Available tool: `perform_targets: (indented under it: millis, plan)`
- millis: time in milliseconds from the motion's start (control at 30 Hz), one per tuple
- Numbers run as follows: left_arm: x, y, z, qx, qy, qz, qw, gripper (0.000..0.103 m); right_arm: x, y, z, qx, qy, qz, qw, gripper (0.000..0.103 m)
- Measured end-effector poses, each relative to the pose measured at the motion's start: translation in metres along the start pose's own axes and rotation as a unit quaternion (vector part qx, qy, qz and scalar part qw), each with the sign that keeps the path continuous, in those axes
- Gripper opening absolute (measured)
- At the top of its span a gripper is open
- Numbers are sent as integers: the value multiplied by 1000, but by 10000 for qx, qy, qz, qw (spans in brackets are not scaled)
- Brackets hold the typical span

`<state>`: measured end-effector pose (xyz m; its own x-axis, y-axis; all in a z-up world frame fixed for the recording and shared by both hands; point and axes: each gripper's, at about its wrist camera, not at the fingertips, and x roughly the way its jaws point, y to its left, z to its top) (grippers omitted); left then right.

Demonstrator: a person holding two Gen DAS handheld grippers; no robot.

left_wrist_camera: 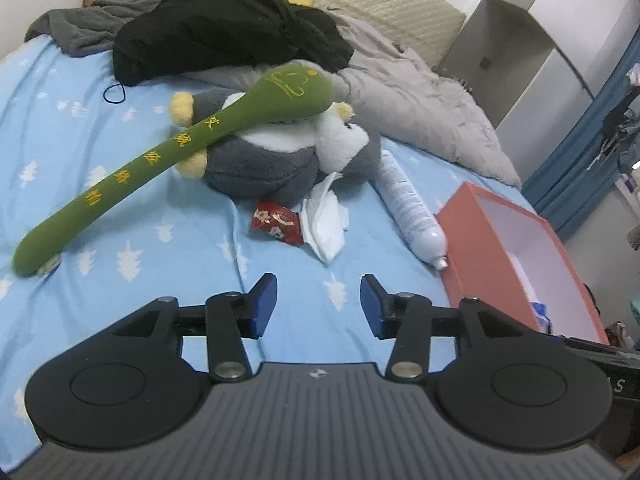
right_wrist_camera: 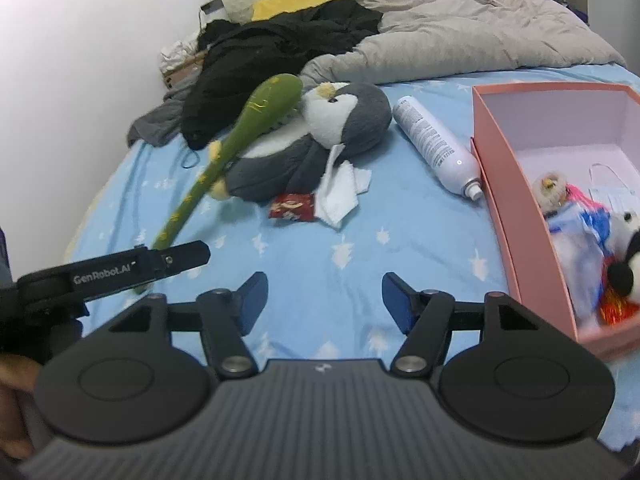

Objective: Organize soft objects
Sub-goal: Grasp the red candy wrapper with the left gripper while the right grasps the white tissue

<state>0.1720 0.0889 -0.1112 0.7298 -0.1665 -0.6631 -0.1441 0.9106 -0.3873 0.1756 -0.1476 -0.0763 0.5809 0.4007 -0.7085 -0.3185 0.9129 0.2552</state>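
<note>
Both of my claws stood empty above the bed (left_wrist_camera: 120,208), between one placement and the next pick. My left claw (left_wrist_camera: 319,304) had its jaws moderately wide with only bare sheet between the pads; my right claw (right_wrist_camera: 325,302) stood somewhat wider, likewise with nothing in it. The pink box (right_wrist_camera: 516,208) lay at the right edge of the bed and already held several small plush toys (right_wrist_camera: 624,264), so I judged the sorting partly done. Left outside it were the penguin plush (right_wrist_camera: 320,140), lying on its side near the middle of the bed, and the long green plush (left_wrist_camera: 160,160), resting slantwise across the penguin with its tail end on the sheet. Just in front of the penguin lay a red packet (left_wrist_camera: 276,222) and a white tissue (left_wrist_camera: 326,224); a white spray can (right_wrist_camera: 436,148) lay between the penguin and the box. The next move called for advancing one claw to the green plush, closing on its narrow stem, and lifting it clear of the penguin. The soft stem would probably sag, so a grip near its middle seemed advisable.
</note>
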Motion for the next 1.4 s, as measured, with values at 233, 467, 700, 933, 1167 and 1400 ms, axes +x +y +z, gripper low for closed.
perform_targets:
  millis: [233, 467, 700, 933, 1167, 1400]
  plan:
    - [67, 16, 24, -59, 161, 47, 9998, 52, 62, -16, 26, 37, 307, -52, 9995, 66]
    - [124, 36, 46, -149, 86, 200, 9997, 52, 127, -19, 49, -144, 460, -61, 9988, 65]
    - [167, 46, 58, -113, 237, 153, 9995, 52, 192, -26, 64, -56, 650, -53, 9979, 65]
    - [200, 47, 59, -100, 488, 340, 9982, 52, 226, -25, 70, -241, 660, 48, 9975, 63]
    - [212, 50, 62, -112, 582, 134, 9982, 51, 248, -22, 69, -527, 770, 55, 9956, 59]
    - [207, 31, 55, 284, 440, 338, 9981, 35, 244, -11, 69, -875, 841, 260, 9923, 13]
